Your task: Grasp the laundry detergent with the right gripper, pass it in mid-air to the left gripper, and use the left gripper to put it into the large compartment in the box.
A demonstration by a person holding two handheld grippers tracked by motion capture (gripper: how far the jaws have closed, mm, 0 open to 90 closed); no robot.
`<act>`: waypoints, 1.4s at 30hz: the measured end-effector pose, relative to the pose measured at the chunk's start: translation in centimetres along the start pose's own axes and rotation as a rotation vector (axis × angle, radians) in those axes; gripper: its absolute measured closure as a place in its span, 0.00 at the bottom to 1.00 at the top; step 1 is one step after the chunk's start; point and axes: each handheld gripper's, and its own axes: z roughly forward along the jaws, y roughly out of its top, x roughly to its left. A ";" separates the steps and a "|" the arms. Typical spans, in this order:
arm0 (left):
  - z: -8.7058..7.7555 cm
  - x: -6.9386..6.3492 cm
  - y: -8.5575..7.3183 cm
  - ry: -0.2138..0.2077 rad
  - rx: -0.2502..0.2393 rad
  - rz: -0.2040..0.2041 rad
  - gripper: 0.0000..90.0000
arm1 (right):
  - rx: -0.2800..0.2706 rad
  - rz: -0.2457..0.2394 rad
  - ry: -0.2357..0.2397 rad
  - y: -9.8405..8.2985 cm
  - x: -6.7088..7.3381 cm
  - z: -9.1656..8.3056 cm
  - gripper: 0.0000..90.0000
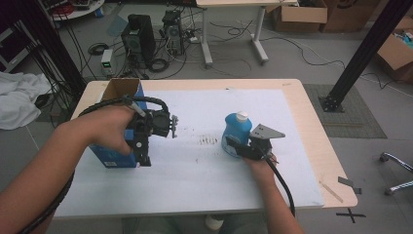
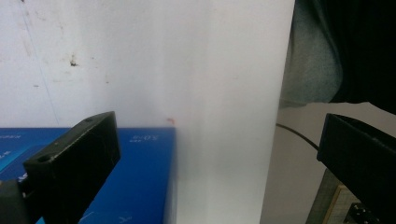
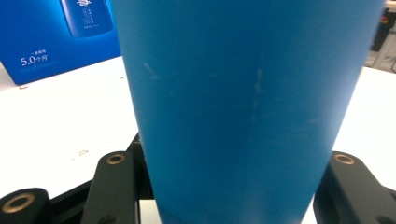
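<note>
The right gripper [image 1: 238, 146] is clamped on the blue bottle [image 1: 236, 131], which stands upright with its white cap [image 1: 242, 116] right of the table's [image 1: 311, 146] middle. The left gripper [image 1: 143, 158] hangs with jaws wide apart at the near end of the blue box [image 3: 56, 37], whose side reads "5.0" beside a printed bottle.

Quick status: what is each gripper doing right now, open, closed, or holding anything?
Left gripper: open, jaws wide apart beside the blue box, gripping nothing.
Right gripper: shut on the blue bottle.
</note>
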 end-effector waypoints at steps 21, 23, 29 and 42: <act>-0.9 -0.1 0.5 0.009 0.017 0.002 0.00 | 0.072 -0.182 0.338 6.2 2.4 -3.8 0.51; -1.1 -0.1 0.8 0.011 0.018 0.005 0.00 | 0.074 -0.204 0.387 6.7 3.0 -4.0 0.51; -1.5 -0.4 1.8 0.014 0.019 0.023 0.00 | 0.085 -0.250 0.494 7.1 4.6 -4.1 0.51; -2.0 -1.0 3.7 -0.001 -0.020 0.053 0.00 | 0.075 -0.261 0.635 5.3 7.8 -0.4 0.51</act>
